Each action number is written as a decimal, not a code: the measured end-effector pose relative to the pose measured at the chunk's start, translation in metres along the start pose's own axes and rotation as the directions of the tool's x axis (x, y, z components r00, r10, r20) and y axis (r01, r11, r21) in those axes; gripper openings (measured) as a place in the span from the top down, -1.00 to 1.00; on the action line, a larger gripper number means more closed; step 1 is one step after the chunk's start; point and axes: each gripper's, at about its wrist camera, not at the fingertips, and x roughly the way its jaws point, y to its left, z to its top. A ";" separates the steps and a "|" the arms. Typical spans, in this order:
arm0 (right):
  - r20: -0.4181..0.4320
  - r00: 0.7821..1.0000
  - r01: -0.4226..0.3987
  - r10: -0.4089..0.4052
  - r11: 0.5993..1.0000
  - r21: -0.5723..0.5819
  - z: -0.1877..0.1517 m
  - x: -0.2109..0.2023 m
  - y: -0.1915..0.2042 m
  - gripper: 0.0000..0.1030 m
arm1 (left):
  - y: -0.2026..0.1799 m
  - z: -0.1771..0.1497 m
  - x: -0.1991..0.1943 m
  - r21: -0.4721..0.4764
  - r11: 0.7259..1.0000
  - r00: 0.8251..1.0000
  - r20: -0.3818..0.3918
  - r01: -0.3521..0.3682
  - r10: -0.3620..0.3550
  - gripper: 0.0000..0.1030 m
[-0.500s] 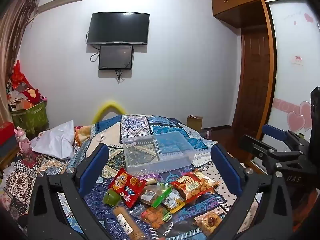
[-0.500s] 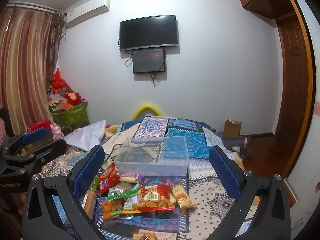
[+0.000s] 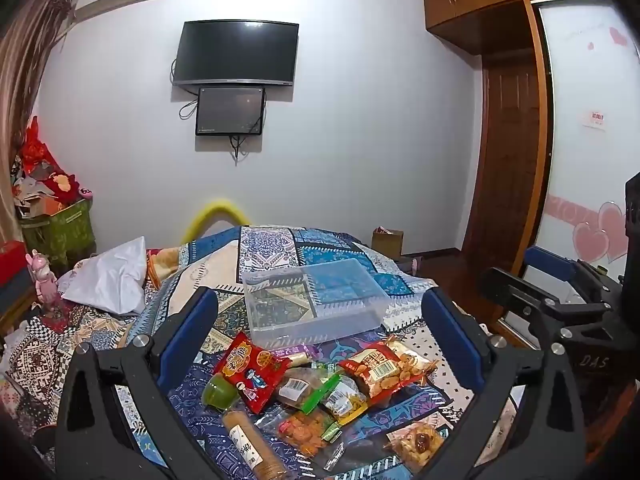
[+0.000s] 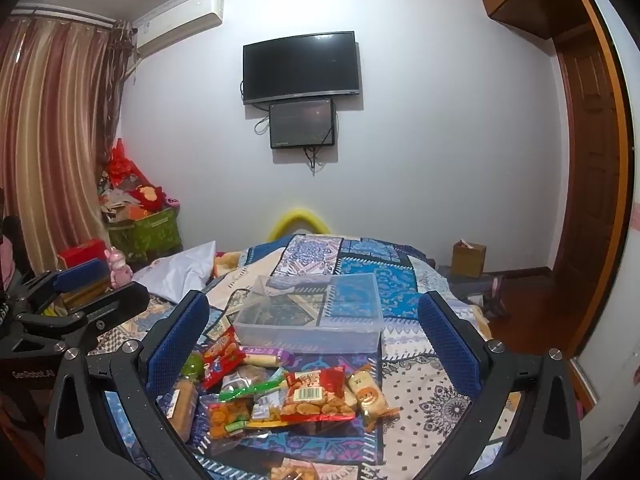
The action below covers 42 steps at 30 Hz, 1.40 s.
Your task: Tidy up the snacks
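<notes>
On the patchwork blue-and-white patterned bedspread [image 3: 264, 248] sits a clear rectangular plastic storage box [image 3: 314, 300], empty, its long axis running across the view from left to right and skewed a little, so the right end lies nearer in the left wrist view. Just in front of it lies a loose heap of snack packets: a red crinkly packet with yellow lettering [image 3: 250, 370] tilted diagonally, a red-and-clear bag of fried peanuts [image 3: 380, 368] with its barcode up, a small green jelly cup [image 3: 218, 392], a long tube of round biscuits [image 3: 250, 448] pointing roughly towards the camera, and a clear packet of orange crackers [image 3: 304, 430]. A purple-wrapped sausage stick [image 4: 262, 356] lies crosswise, touching the box's near wall.

Both tongs hover above the heap, angled slightly downward. The left gripper [image 3: 320, 336] has its blue-padded jaws spread wide with nothing between them; the right gripper [image 4: 312, 332] is likewise spread wide and holds nothing.
</notes>
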 end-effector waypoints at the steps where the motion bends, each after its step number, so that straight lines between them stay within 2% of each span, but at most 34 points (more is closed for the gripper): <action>1: 0.000 1.000 0.000 0.000 1.000 -0.001 0.001 0.000 0.000 -1.00 | 0.000 -0.001 0.000 -0.001 1.000 1.000 0.000 0.001 -0.001 -1.00; 42: 0.004 1.000 -0.012 0.012 1.000 0.020 -0.001 -0.003 -0.003 -1.00 | 0.001 -0.004 0.000 -0.003 1.000 1.000 0.005 0.011 -0.011 -1.00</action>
